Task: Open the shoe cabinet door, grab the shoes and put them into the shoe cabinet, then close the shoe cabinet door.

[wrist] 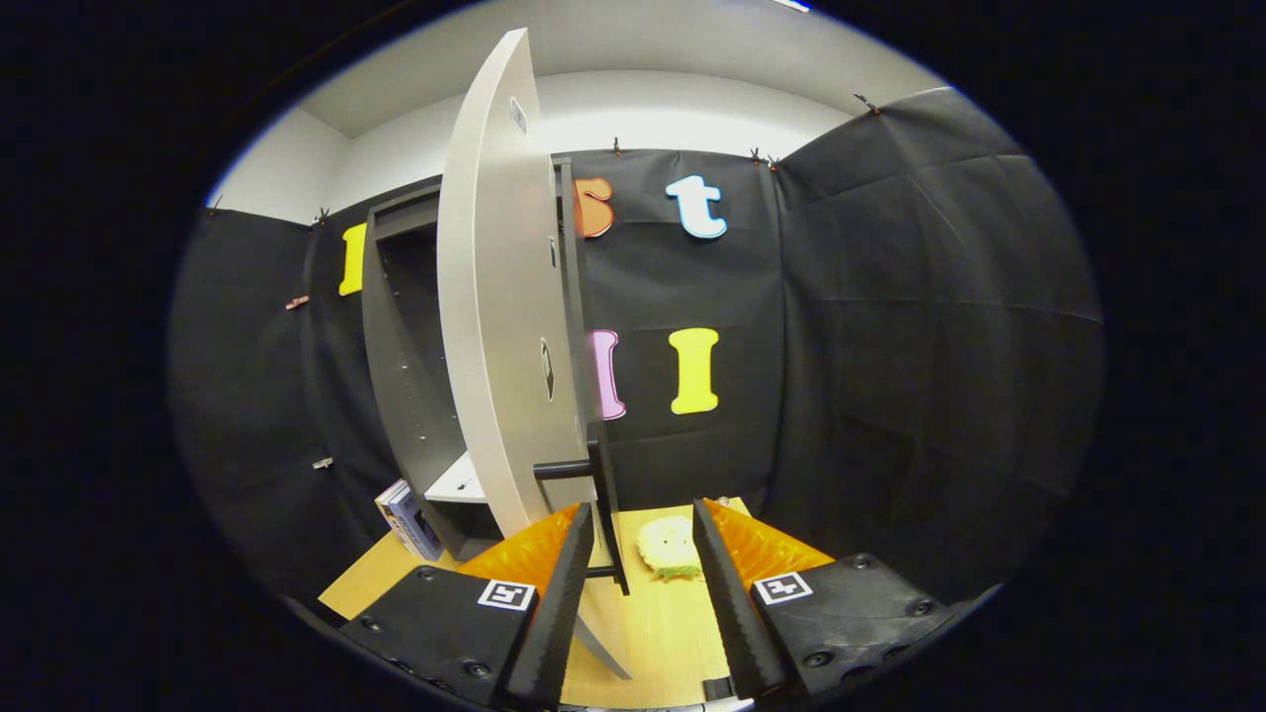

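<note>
Here the gripper [641,554] sits low in the centre of the frame, its fingers apart with nothing pressed between them. The door [504,326] stands swung out edge-on, running from the top centre down to just ahead of the fingers. Its dark handle [605,494] (a vertical bar on short posts) hangs in the gap nearer the left finger, its long axis upright. Behind the door, left of centre, the cabinet [401,346] shows an open dark interior with a pale shelf [457,485]. A shoe [670,546] lies on the wooden floor [663,633] just beyond the fingertips, slightly toward the right finger; its long axis cannot be told from this angle. The door looks open enough, so the grab likely comes next, straight ahead and down. A small box [406,519] leans by the cabinet's foot at lower left.
</note>
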Demonstrator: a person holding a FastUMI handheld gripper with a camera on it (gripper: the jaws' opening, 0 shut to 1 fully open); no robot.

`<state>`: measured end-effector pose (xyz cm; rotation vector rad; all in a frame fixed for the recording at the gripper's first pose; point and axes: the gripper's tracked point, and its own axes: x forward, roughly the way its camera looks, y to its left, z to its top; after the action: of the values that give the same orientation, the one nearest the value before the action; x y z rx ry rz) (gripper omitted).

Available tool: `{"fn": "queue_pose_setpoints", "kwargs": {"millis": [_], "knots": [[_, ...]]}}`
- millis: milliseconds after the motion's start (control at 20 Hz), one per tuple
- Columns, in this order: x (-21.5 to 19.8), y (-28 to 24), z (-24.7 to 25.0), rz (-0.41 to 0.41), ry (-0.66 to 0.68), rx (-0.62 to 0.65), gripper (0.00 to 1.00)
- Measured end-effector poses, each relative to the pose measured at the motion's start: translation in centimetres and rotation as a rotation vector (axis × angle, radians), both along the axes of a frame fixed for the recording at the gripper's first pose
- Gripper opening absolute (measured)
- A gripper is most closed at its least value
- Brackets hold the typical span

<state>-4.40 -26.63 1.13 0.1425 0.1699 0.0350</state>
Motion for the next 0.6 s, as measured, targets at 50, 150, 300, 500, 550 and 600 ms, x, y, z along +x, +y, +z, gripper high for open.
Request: {"fn": "queue_pose_setpoints", "kwargs": {"millis": [50,150,300,500,550,600], "knots": [[0.3,0.2,-0.1,0.018,0.001,0.007,0.65],[0.9,0.8,-0.6,0.042,0.001,0.012,0.65],[0.9,2.7,-0.3,0.095,-0.011,-0.002,0.65],[0.8,5.5,-0.2,0.134,-0.018,0.0,0.65],[0.7,6.3,-0.3,0.14,-0.018,0.001,0.65],[0.7,7.1,-0.3,0.149,-0.018,0.002,0.65]]}}
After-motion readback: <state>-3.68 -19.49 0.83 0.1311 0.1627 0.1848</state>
